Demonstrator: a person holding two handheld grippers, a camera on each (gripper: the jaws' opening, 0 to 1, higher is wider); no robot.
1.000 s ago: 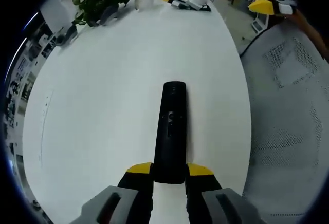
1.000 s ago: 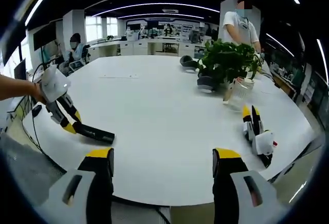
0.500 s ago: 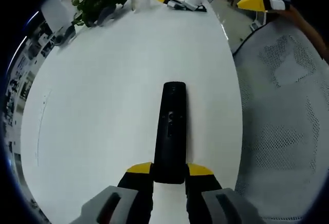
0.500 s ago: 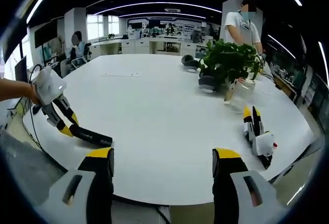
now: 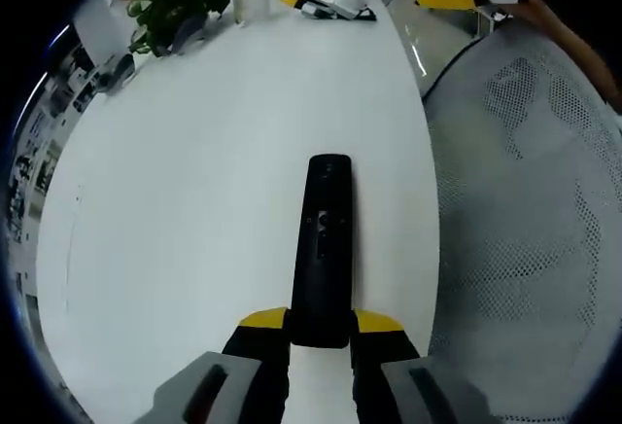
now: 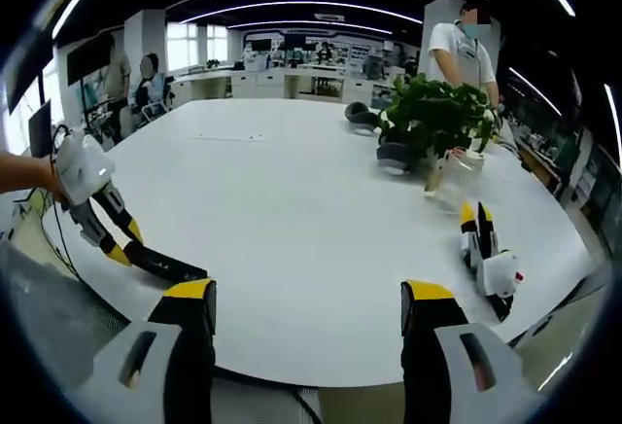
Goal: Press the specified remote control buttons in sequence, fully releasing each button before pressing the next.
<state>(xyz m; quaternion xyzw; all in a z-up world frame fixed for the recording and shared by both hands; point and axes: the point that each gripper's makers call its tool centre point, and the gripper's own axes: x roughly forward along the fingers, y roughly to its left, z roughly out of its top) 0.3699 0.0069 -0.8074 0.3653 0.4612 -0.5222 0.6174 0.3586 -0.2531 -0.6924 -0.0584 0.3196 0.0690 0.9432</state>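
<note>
Left gripper (image 5: 321, 322) clenched on long black plastic remote (image 5: 323, 249), pointing 12 o'clock over white table (image 5: 194, 171); right gripper (image 6: 307, 302) released.

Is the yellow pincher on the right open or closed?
Open. In the right gripper view, the right gripper has its two jaws wide apart, with bare white table between them.

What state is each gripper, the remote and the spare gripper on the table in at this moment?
left gripper: shut on the remote's near end.
remote: held, buttons up, over the white table.
right gripper: open, empty, at the table edge.
spare gripper: lying on the table, untouched.
</note>
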